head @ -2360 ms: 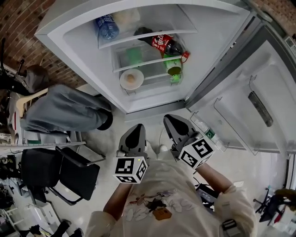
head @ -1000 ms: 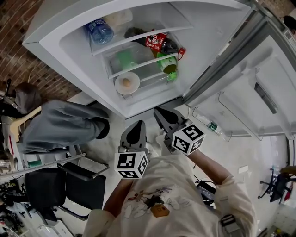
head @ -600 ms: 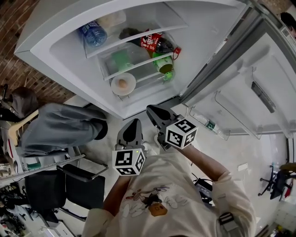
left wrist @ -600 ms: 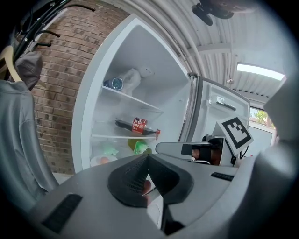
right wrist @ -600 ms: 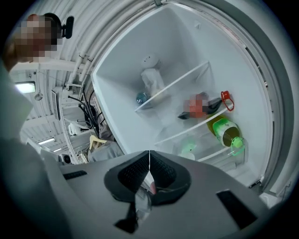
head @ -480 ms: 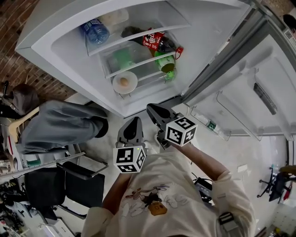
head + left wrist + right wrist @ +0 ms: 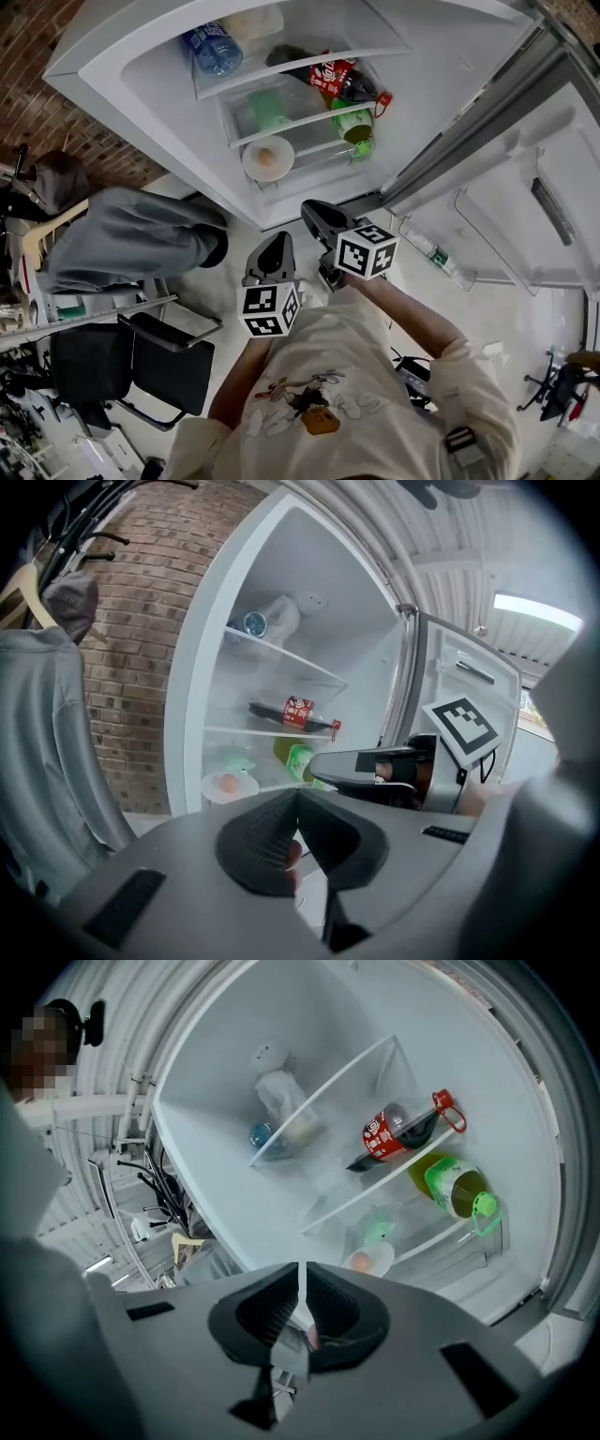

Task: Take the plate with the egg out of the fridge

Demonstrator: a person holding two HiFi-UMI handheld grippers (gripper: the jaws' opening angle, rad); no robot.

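Right tool (image 7: 311,210) closed — plate (image 7: 251,167) lies flat.

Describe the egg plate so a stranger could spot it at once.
In the open fridge, look at the shelf under the cola bottle, left side. The plate is white, round, holding one brown egg, unlike the green bottle beside it.

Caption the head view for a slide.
Both shut, the left gripper and right gripper face the open fridge; the plate with the egg sits inside.
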